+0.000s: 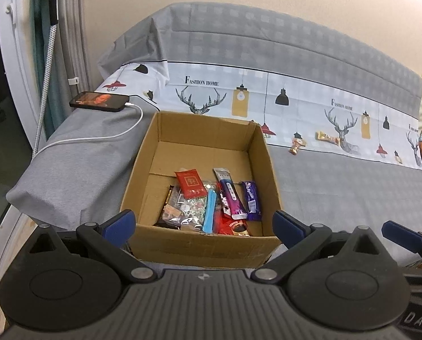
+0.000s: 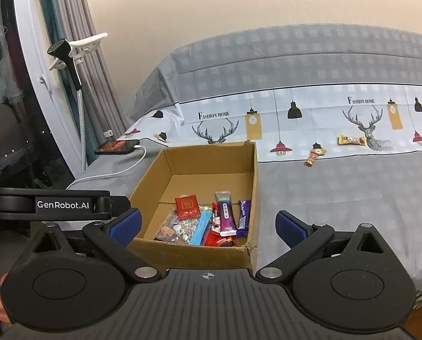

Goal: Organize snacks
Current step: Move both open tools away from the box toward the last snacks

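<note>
An open cardboard box (image 1: 256, 153) (image 2: 255, 170) stands on the bed and holds several snack packets, among them a red packet (image 1: 190, 183) (image 2: 187, 206) and purple bars (image 1: 250, 197) (image 2: 243, 215). Two snacks lie loose on the bedsheet to the right: a small candy (image 1: 296, 146) (image 2: 313, 155) and a yellow bar (image 1: 327, 137) (image 2: 352, 140). My left gripper (image 1: 204, 223) is open and empty, just in front of the box. My right gripper (image 2: 209, 225) is open and empty, at the box's near right corner.
A phone (image 1: 97, 101) (image 2: 116, 146) on a white charging cable (image 1: 97, 138) lies on a grey pillow (image 1: 78, 170) left of the box. Curtains and a window frame stand at the left. The bed's folded grey quilt (image 1: 267, 39) lies behind.
</note>
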A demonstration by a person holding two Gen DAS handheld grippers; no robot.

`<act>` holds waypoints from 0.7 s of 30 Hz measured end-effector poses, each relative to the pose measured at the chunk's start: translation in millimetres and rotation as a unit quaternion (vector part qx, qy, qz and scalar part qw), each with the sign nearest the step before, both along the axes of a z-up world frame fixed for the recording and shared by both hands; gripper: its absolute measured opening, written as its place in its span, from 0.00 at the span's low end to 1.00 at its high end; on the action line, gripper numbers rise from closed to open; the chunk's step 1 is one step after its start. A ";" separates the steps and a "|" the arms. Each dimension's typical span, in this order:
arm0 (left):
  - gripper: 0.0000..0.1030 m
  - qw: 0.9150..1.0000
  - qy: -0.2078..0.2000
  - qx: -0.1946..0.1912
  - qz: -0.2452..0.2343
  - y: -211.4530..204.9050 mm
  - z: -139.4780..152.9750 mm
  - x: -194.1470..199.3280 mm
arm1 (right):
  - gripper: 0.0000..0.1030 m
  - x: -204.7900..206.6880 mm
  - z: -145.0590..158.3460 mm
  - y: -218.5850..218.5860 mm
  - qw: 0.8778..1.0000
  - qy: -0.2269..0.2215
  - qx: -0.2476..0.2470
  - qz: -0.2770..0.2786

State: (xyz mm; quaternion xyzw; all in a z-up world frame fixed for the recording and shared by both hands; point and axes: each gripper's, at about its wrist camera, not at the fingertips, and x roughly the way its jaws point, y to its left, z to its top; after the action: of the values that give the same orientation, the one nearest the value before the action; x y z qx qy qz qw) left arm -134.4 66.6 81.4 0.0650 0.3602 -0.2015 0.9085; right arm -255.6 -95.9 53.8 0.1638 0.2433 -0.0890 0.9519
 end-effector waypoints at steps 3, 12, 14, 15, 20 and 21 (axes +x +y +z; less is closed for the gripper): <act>1.00 1.000 -0.003 0.004 -0.004 -4.2 1.3 -1.6 | 0.98 -2.2 -0.8 -5.2 1.000 -0.002 0.008 -0.008; 1.00 1.000 -0.011 0.017 -0.008 -20.8 7.6 -2.5 | 1.00 -11.4 -3.3 -25.8 0.999 -0.020 0.039 -0.020; 1.00 1.000 -0.014 0.020 -0.006 -26.4 10.0 -0.5 | 1.00 -13.1 -3.6 -31.3 0.999 -0.025 0.043 -0.022; 1.00 1.000 -0.014 0.021 -0.008 -29.5 11.4 -0.1 | 1.00 -14.3 -3.6 -35.0 0.998 -0.027 0.046 -0.024; 1.00 0.999 0.005 0.024 -0.024 -56.8 13.2 13.0 | 1.00 -17.2 -6.0 -65.1 0.996 -0.033 0.057 -0.053; 1.00 0.999 0.016 0.024 -0.030 -64.4 12.6 16.9 | 1.00 -17.6 -7.1 -72.5 0.996 -0.033 0.057 -0.060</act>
State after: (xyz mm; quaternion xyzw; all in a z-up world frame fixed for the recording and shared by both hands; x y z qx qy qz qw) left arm -117.5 2.2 94.0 0.0944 0.3772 -0.2212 0.8944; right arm -273.2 -168.4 46.7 0.2350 0.2063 -0.1267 0.9414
